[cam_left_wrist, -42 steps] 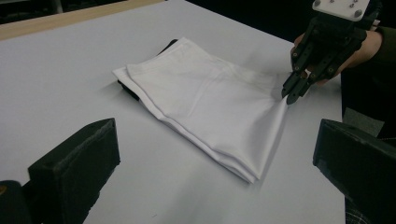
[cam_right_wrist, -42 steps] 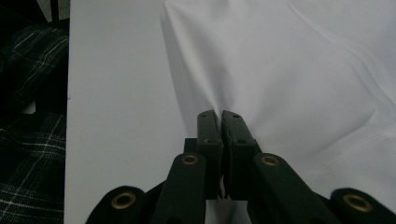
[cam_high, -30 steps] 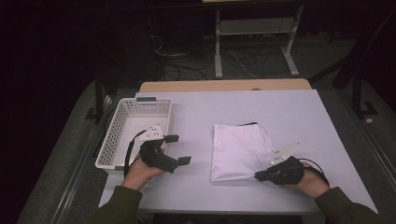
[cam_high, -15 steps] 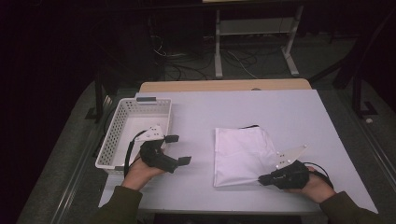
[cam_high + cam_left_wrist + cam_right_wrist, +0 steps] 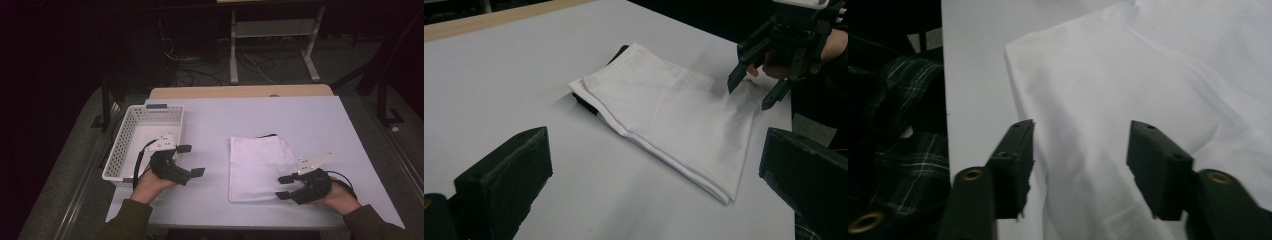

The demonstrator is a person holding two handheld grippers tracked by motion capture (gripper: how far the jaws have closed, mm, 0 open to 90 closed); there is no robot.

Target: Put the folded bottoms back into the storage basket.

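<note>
Lower right of the high view, the right tongs point(image 5: 284, 187) lie low in the person's hand, pointing left at the near right corner of the folded white cloth point(image 5: 257, 165) on the pale counter point(image 5: 300, 120); their jaws have just been opening and stand apart, gripping nothing. At lower left, the left tongs point(image 5: 194, 160) rest beside the white slotted plastic basket point(image 5: 125, 145), jaws wide apart and empty.

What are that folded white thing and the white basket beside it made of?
The folded white thing looks like soft woven cloth, matte: it lies in layered folds with creases and a stitched hem. The basket looks like moulded plastic, slightly glossy, with stiff walls pierced in a regular lattice. Neither can be told for certain.
</note>
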